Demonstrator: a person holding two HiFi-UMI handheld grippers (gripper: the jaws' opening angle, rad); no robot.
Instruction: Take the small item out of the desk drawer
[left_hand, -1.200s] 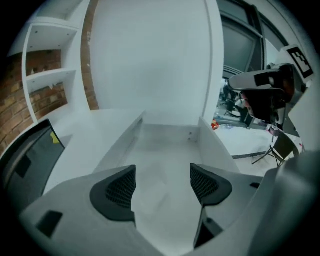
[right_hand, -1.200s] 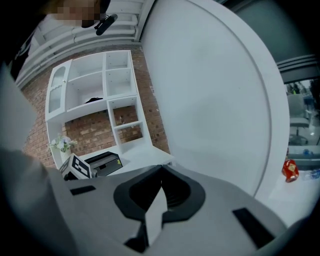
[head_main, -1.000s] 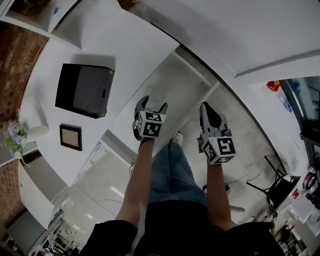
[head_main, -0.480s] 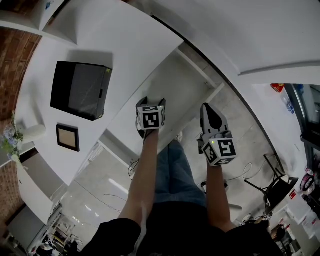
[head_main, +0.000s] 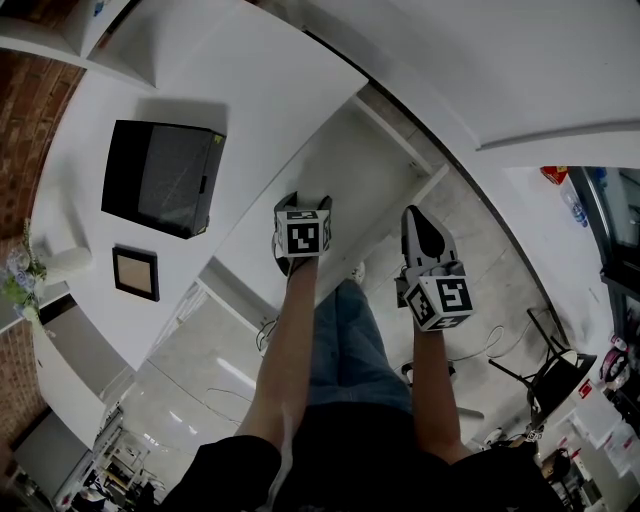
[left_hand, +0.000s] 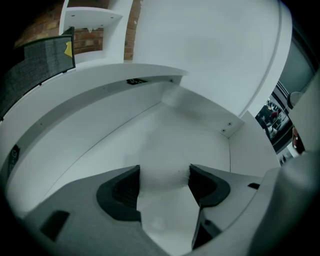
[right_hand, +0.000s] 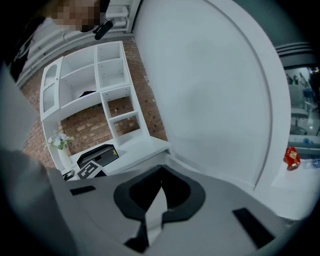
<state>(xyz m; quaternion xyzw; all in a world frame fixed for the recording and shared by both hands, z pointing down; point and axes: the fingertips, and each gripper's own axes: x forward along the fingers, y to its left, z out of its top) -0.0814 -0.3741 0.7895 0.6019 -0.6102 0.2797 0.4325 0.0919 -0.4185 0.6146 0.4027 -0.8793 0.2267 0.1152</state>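
Note:
My left gripper (head_main: 306, 204) hovers at the front edge of the white desk (head_main: 262, 95), pointing into the space below the top. Its jaws stand wide and are closing, with nothing between them; in the left gripper view the left gripper (left_hand: 164, 172) faces only a bare white panel (left_hand: 170, 135). To its right my right gripper (head_main: 418, 214) hangs over the floor, away from the desk. In its own view the right gripper (right_hand: 161, 173) has its tips together, holding nothing. No open drawer and no small item shows in any view.
A black box (head_main: 160, 178), a small framed picture (head_main: 135, 273) and a vase of flowers (head_main: 22, 272) stand on the desk. White shelving (right_hand: 95, 85) lines the brick wall. A desk leg (head_main: 415, 190) rises ahead of the right gripper. A chair base (head_main: 555, 375) sits right.
The left gripper has swung a little up and to the right, squaring its marker cube to the head camera. The right gripper has stayed put.

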